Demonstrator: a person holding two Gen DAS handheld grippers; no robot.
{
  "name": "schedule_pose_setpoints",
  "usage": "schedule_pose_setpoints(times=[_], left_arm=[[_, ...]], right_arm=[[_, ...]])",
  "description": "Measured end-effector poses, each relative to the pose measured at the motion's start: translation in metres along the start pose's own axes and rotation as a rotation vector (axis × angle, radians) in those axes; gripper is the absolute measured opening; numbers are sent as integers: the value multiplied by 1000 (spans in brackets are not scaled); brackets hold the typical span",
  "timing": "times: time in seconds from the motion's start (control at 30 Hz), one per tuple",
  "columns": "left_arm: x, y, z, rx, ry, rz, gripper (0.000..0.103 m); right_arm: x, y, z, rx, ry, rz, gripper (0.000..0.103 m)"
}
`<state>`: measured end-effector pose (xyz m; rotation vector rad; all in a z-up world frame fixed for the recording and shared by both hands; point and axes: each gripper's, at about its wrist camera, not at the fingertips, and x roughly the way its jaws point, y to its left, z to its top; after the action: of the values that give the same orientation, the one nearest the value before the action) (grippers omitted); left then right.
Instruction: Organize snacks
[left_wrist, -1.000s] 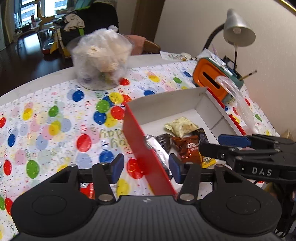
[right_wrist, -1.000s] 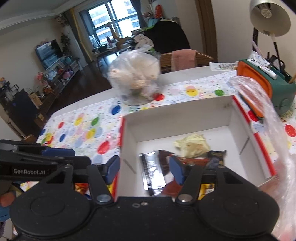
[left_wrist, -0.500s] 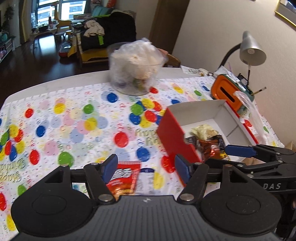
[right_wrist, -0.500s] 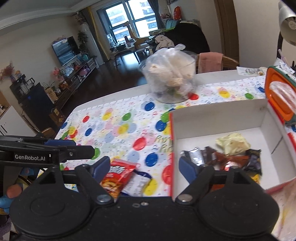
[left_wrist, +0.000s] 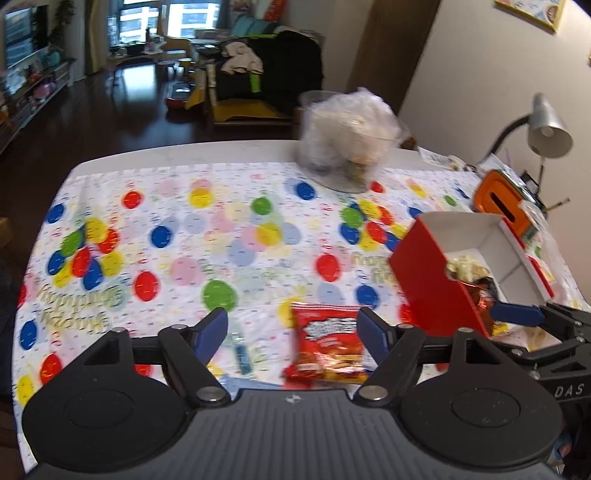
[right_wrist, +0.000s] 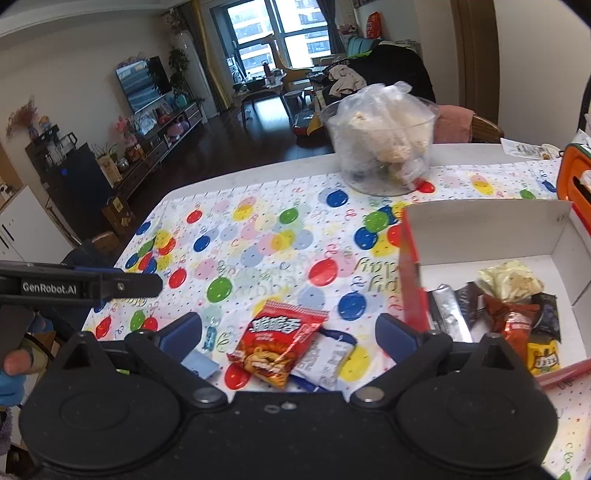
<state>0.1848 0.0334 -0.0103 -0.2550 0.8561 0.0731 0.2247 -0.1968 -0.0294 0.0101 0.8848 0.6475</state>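
Note:
A red snack bag (left_wrist: 325, 341) (right_wrist: 279, 341) lies flat on the balloon tablecloth, overlapping a white and blue packet (right_wrist: 327, 356). My left gripper (left_wrist: 293, 328) hovers over the bag, jaws opening, nothing pressed between them. My right gripper (right_wrist: 288, 332) is also opening wide above the same bag, holding nothing. To the right stands the red box (left_wrist: 430, 291) (right_wrist: 487, 236) with a white inside, holding several wrapped snacks (right_wrist: 511, 306). A small blue candy (right_wrist: 209, 338) (left_wrist: 243, 354) lies left of the bag.
A clear bowl with a plastic bag of snacks (left_wrist: 347, 147) (right_wrist: 384, 147) stands at the far edge. An orange and teal case (left_wrist: 500, 199) (right_wrist: 574, 184) and a desk lamp (left_wrist: 548, 129) sit at the right. A person's hand (right_wrist: 14, 363) holds the left tool.
Both views have swung left, away from the box and over the tablecloth. The red snack bag has come into view under both grippers. Both pairs of jaws stand wider apart.

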Motion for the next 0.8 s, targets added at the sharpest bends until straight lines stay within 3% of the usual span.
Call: schedule_pose_setpoints(times=[0.33,0.8], left_arm=[[1,48,-23,-32,17,33,81],[27,59,-66,14,81,27,81]], right_arm=[[39,25,-5,17,71,-46,102],[110,46,-14,-18,199,-196,101]])
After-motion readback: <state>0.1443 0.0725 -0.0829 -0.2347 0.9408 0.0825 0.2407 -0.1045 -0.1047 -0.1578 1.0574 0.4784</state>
